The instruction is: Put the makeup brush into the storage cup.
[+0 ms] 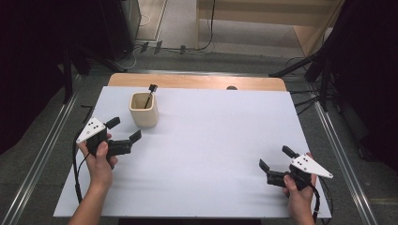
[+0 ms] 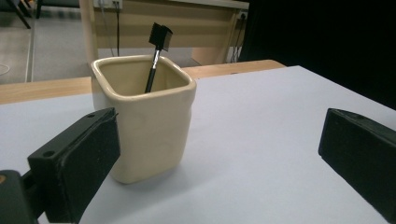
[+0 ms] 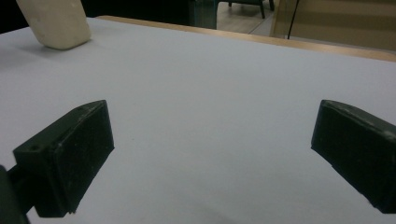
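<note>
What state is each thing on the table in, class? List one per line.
Cup: upright, open-topped, apart from both grippers.
Brush: standing tilted in the cup, head up.
Left gripper: jaws open, holding nothing, near the cup.
Right gripper: jaws open, holding nothing.

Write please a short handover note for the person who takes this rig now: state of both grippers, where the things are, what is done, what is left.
Left gripper: open, holding nothing, just beside the cream cup, not touching it.
Right gripper: open, holding nothing, over bare white table at the near right.
The cup stands upright at the far left of the table; a black brush leans inside it, head up.
Done: nothing gripped yet.
Left: probably take the cup or the brush with the left gripper; it is the nearer one.
</note>
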A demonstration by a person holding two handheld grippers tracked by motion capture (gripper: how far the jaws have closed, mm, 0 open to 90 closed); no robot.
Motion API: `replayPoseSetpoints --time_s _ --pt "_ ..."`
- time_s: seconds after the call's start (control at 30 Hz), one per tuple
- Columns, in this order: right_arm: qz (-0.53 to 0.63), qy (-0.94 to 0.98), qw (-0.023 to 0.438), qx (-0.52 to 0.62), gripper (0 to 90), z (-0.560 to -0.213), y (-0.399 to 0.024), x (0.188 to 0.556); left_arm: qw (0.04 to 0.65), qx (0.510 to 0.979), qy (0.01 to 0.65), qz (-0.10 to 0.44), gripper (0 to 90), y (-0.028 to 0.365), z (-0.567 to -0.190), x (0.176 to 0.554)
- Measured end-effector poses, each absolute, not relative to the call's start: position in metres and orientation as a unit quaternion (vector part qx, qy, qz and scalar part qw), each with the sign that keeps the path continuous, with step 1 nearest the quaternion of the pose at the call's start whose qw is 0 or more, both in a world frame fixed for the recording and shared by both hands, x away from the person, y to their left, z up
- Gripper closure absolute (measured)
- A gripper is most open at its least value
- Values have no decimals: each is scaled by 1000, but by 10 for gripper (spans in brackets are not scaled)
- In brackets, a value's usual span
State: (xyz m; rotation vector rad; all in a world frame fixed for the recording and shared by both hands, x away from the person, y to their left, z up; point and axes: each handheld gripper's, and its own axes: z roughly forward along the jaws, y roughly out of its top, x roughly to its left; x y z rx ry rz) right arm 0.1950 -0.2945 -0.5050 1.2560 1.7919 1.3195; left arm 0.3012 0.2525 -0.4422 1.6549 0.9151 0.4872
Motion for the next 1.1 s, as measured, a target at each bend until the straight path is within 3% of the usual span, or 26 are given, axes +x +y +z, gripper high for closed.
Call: replayPoseSetpoints --time_s 0.63,1.1 --pt "493 673 292 467 0 -505 -294 195 562 704 384 203 0 257 -468 265" --pt "492 672 295 469 0 -504 -296 193 550 706 387 219 0 285 -479 242"
